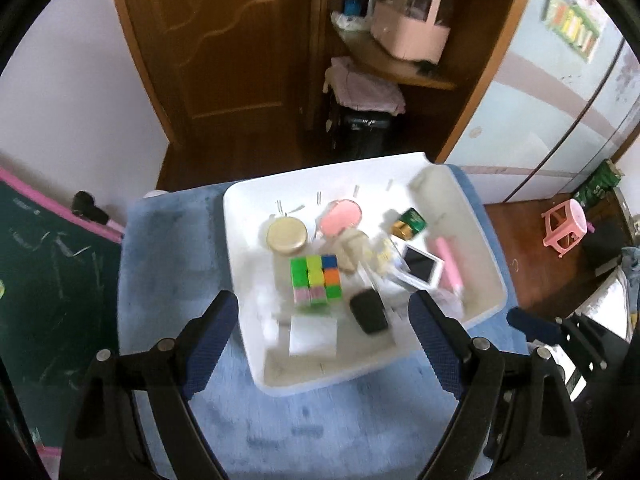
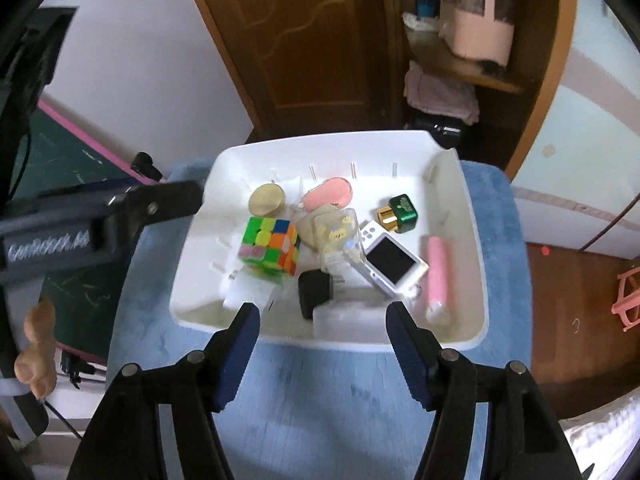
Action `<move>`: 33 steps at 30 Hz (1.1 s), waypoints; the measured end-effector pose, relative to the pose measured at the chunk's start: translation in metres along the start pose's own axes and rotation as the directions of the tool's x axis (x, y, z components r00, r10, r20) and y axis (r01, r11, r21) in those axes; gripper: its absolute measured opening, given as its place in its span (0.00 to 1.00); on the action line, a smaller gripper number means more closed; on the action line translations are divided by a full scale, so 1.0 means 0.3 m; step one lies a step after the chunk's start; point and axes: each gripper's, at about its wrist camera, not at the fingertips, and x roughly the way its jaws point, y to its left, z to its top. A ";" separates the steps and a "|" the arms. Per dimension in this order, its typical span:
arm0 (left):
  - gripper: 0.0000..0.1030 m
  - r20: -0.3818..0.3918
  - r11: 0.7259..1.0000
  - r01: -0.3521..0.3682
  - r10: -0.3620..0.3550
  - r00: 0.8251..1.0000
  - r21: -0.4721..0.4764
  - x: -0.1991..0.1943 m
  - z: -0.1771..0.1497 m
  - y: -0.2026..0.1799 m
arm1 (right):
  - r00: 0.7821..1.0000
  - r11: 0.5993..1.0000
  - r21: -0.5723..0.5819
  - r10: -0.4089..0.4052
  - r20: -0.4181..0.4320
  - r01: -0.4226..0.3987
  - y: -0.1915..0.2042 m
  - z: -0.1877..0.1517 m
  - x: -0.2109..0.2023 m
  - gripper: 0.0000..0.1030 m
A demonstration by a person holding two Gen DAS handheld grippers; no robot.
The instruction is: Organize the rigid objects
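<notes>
White bin [image 2: 188,292] held a cube [image 2: 269,250] & camera [image 2: 391,263]. L gripper [image 1: 324,316] & R gripper [image 2: 322,330] fingers were wide open, holding nothing.

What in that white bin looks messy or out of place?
Nothing looks spilled or broken, but the white bin holds a loose jumble. The puzzle cube sits tilted against a white block, and the small white camera lies askew beside a pink tube. Both grippers hover open, holding nothing.
</notes>
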 end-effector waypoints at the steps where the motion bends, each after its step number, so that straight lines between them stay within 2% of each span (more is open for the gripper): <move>1: 0.86 0.011 1.000 0.002 -0.002 1.000 -0.005 -0.041 -0.028 -0.005 | 1.000 1.000 -0.004 0.004 0.012 -0.004 0.007 -0.017 -0.034 0.64; 4: 0.86 0.046 0.999 0.001 0.000 0.999 -0.038 -0.171 -0.120 -0.007 | 0.999 1.000 -0.026 -0.005 0.043 0.006 0.041 -0.078 -0.136 0.64; 8: 0.86 0.081 0.995 -0.039 0.046 0.996 -0.088 -0.295 -0.226 0.008 | 0.996 0.997 -0.077 -0.012 0.084 0.018 0.086 -0.153 -0.260 0.65; 11: 0.86 0.075 0.986 -0.096 0.107 0.991 -0.134 -0.348 -0.293 0.020 | 0.994 0.995 -0.096 -0.020 0.107 0.030 0.110 -0.213 -0.331 0.71; 13: 0.86 0.069 0.976 -0.129 0.143 0.987 -0.174 -0.378 -0.347 0.030 | 0.991 0.995 -0.093 -0.024 0.133 0.036 0.121 -0.258 -0.380 0.72; 17: 0.86 0.053 0.968 -0.111 0.126 0.991 -0.223 -0.416 -0.442 0.022 | 0.984 0.995 -0.068 -0.059 0.165 0.071 0.133 -0.337 -0.444 0.72; 23: 0.86 0.084 0.966 -0.118 0.140 0.987 -0.229 -0.493 -0.545 -0.042 | 0.983 0.998 0.008 -0.066 0.174 0.066 0.140 -0.434 -0.522 0.72; 25: 0.86 0.096 0.967 -0.113 0.138 0.986 -0.229 -0.511 -0.573 -0.058 | 0.978 0.995 0.010 -0.101 0.183 0.100 0.151 -0.458 -0.553 0.72; 27: 0.86 0.107 0.967 -0.122 0.149 0.983 -0.224 -0.526 -0.598 -0.079 | 0.972 0.991 0.007 -0.131 0.197 0.132 0.161 -0.471 -0.582 0.76; 28: 0.86 0.108 0.967 -0.124 0.151 0.983 -0.224 -0.535 -0.611 -0.080 | 0.971 0.992 0.007 -0.126 0.202 0.127 0.164 -0.477 -0.594 0.79; 33: 0.86 0.106 0.964 -0.124 0.152 0.983 -0.234 -0.559 -0.659 -0.099 | 0.969 0.995 0.013 -0.095 0.226 0.094 0.173 -0.502 -0.659 0.79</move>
